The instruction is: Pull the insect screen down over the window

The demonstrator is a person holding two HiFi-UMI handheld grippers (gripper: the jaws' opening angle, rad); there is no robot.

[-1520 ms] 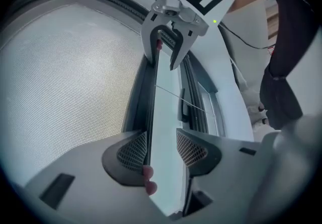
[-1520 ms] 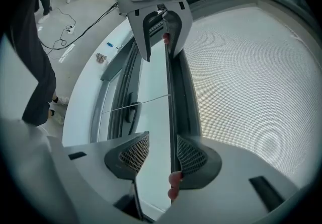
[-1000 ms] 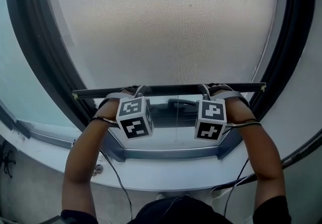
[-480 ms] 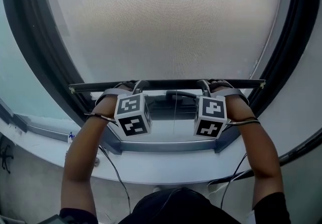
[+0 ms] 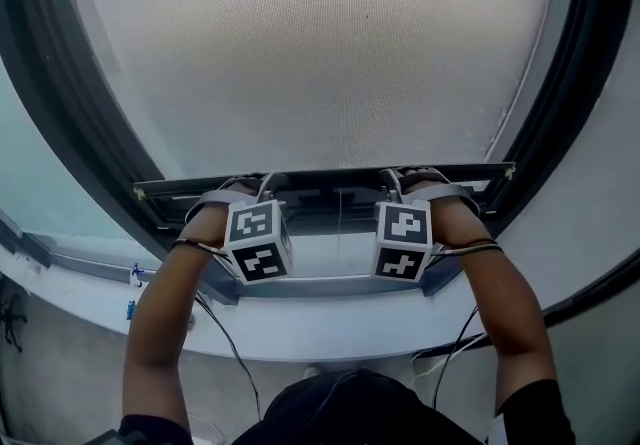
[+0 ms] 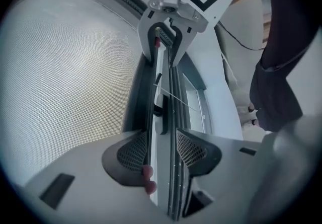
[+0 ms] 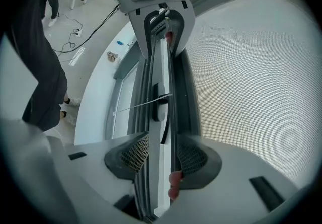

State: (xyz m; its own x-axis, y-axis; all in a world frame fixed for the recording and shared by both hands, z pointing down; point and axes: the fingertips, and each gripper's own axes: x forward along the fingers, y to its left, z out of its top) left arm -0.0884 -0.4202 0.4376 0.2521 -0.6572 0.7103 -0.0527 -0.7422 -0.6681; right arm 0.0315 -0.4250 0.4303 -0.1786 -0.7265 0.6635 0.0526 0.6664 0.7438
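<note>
Screen bar (image 5: 330, 176) clamped in left gripper (image 6: 162, 147), right gripper (image 7: 162, 155).

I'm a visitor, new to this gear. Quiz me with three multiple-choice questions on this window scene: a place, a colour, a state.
1. Where does the left gripper grip? A) the screen's bottom bar B) the sill C) the glass
2. The marker cubes are: A) red and white B) black and white C) blue and yellow
3. The right gripper is: A) open and empty B) shut on the bottom bar C) out of sight
Answers: 1 A, the bar runs between its jaws. 2 B, black squares on white faces. 3 B, its jaws clamp the bar.
</note>
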